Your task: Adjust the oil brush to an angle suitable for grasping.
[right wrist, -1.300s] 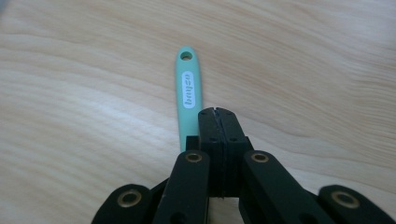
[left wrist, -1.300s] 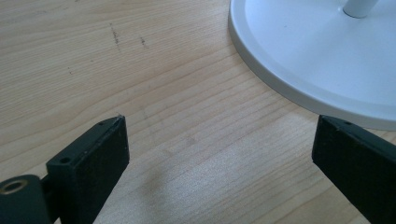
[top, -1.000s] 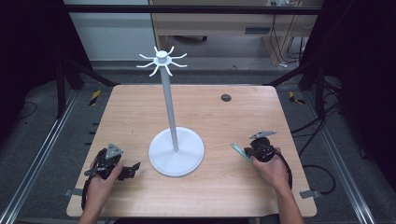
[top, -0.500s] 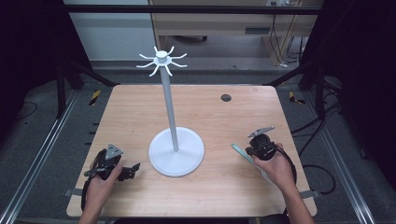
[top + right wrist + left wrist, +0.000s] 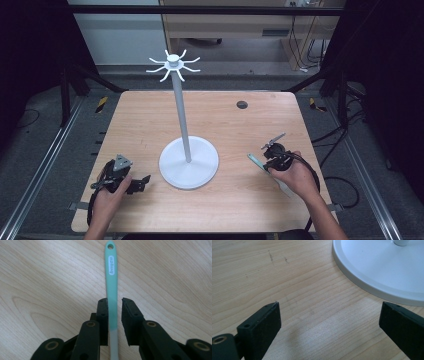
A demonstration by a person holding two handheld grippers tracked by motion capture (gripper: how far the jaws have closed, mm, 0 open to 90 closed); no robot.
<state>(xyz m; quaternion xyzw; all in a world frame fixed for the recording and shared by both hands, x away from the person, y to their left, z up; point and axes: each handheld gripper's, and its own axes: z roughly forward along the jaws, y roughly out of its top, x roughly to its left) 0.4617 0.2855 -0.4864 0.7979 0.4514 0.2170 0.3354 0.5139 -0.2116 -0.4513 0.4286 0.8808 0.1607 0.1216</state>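
So there's one wooden table, and on it one white stand: a round base, a tall pole, and a ring of little hooks on top, sitting a bit left of centre. One small dark round thing sits near the far edge. Then one teal spatula, lying flat on the wood toward the right edge; its handle has a hanging hole at the tip and a white label. Two grippers, one per hand. The left gripper rests low at the near-left corner, pointed at the stand's base, claws spread wide with bare wood between them and nothing held. The right gripper points along the spatula handle, which runs between its claws; they've just been loosening, one claw looks right against the handle and there's a visible gap on the other side, so it's let go rather than clamped. Plenty of bare table behind the stand and between the two hands; the spatula lies close to the right edge.
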